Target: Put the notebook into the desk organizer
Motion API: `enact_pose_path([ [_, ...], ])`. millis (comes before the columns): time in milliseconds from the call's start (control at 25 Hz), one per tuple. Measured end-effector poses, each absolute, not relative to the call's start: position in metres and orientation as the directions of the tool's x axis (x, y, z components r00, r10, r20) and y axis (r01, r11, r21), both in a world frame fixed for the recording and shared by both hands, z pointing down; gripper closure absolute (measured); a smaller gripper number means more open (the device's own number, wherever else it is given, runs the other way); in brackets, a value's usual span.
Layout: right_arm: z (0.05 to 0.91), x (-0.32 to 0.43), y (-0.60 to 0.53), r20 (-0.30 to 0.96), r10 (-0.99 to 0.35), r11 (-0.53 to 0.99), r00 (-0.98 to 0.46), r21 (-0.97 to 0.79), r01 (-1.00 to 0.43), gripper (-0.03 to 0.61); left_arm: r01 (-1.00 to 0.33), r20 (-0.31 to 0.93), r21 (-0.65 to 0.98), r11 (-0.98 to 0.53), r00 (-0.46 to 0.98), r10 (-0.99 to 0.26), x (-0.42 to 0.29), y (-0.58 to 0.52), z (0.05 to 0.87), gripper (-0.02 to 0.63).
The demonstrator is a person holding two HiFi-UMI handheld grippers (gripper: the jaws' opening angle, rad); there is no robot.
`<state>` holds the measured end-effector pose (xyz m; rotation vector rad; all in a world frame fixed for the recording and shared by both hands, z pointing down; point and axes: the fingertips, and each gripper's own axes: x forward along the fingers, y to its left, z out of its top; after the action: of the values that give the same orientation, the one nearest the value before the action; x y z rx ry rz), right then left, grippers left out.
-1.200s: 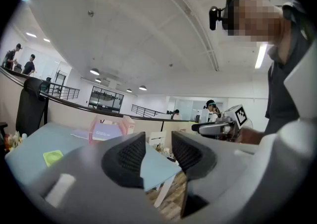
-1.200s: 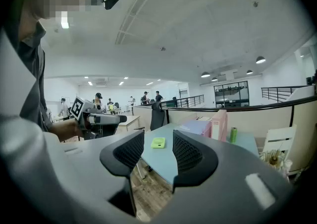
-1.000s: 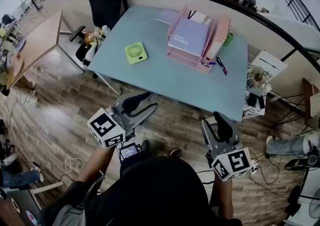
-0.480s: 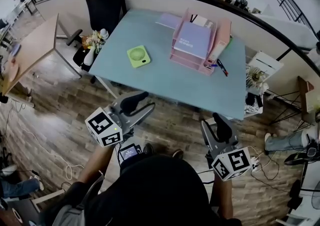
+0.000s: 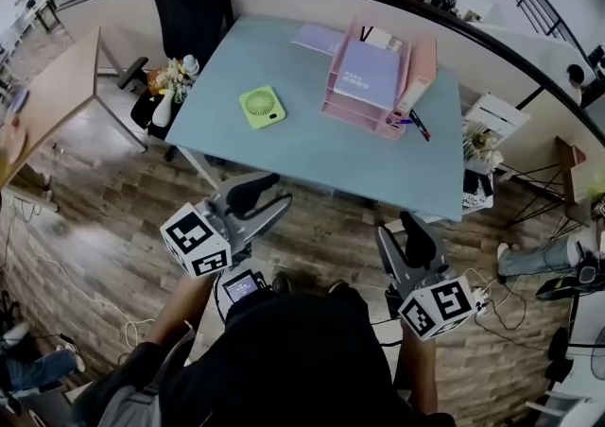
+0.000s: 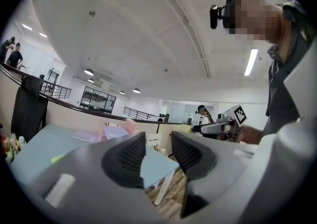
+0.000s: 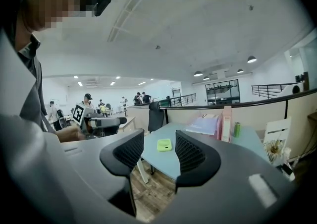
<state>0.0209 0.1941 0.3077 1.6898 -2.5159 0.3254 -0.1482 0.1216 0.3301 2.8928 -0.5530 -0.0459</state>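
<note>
The desk point(image 5: 312, 146) stands well ahead of me. On it the pink organizer point(image 5: 423, 66) already has a lilac notebook point(image 5: 367, 74) lying flat in its top tray. Just beside the organizer, at its far left, a second lilac book point(image 5: 317, 36) lies on the bare desk, and I cannot tell which of the two I am meant to file. If it is the one in the tray, the job looks done. If it is the other, nothing has begun, and I have yet to step up, take it and slide it in. Either way my left tool point(image 5: 282, 191) and right tool point(image 5: 395, 227) hang over the floor, well apart from the desk, each with its jaws a little spread and nothing between them.

Only the head view gives the desk from above: what is in the tray, the green fan point(image 5: 262, 104) left of the organizer, the pens point(image 5: 416, 123) by its near corner. The right gripper view looks level across the desk and shows a green can point(image 7: 237, 129) just beside the organizer, which I cannot make out from above. The left gripper view catches little beyond the desk's corner between its pads.
</note>
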Motion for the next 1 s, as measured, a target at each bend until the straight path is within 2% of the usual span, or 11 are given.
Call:
enact_pose_path([
  [440, 0.316, 0.047, 0.172, 0.199, -0.902, 0.359, -0.384, -0.152, -0.921, 0.397, -0.353, 0.038, 0.204, -0.913, 0.935, -0.353, -0.119, 0.112, 0.342, 0.442],
  [1000, 0.317, 0.094, 0.108, 0.179, -0.837, 0.486, -0.517, -0.191, -0.853, 0.397, -0.467, 0.070, 0.207, -0.860, 0.883, -0.463, -0.068, 0.085, 0.337, 0.442],
])
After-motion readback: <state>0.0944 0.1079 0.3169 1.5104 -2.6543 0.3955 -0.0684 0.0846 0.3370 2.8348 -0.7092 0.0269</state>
